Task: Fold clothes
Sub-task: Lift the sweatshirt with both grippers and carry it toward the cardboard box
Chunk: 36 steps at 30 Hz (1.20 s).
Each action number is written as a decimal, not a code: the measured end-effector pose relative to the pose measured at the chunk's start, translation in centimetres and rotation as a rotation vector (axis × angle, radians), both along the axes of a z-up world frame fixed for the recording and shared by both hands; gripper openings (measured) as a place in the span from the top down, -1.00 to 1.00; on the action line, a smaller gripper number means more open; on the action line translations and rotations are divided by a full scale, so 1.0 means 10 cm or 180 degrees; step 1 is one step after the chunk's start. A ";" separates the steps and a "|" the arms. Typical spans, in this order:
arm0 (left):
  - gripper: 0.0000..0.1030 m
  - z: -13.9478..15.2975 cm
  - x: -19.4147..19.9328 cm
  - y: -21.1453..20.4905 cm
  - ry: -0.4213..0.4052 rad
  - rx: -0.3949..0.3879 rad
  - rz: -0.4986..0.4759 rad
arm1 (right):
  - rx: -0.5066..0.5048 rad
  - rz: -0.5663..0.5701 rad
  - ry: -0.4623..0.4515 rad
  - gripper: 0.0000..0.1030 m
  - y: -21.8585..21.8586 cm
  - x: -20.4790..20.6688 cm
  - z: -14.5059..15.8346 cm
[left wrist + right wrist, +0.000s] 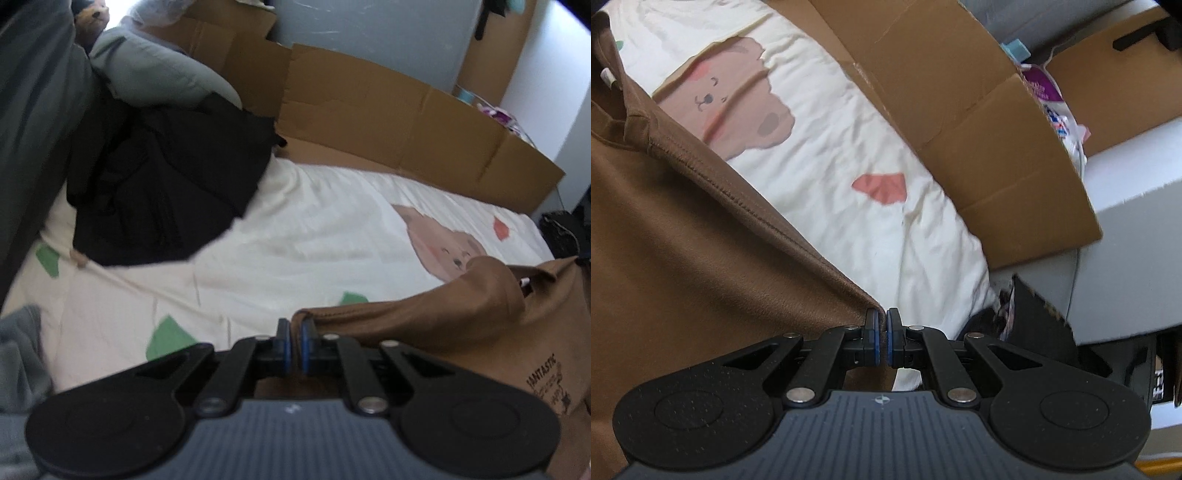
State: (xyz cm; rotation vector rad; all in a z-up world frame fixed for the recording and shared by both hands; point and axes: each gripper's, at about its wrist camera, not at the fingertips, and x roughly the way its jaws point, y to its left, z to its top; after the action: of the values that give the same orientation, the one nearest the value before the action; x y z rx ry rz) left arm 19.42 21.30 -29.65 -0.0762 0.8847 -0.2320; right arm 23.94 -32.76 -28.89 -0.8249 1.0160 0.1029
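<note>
Both tongs — left [294, 325], right [883, 315] — pinch brown shirt [683, 258] corners.

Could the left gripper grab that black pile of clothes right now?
Probably not yet. The left gripper is shut on the brown shirt, so it would need to let go first. The black clothes lie farther off across the bedsheet, with nothing between.

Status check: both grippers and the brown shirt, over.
Left gripper shut on brown shirt. Right gripper shut on its far corner. Shirt lifted over the bedsheet. Black clothes pile off to the left, clear of the fold.
</note>
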 end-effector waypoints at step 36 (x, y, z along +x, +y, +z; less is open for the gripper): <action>0.89 -0.29 1.60 -0.01 -0.0032 0.0329 0.0381 | 0.0087 -0.0214 -0.0058 0.98 0.20 2.08 -0.66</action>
State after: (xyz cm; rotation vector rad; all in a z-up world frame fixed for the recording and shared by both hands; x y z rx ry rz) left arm 35.40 21.19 -32.51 -0.0315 0.8776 -0.0747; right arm 44.72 -30.77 -35.49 -0.7648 1.0220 0.0518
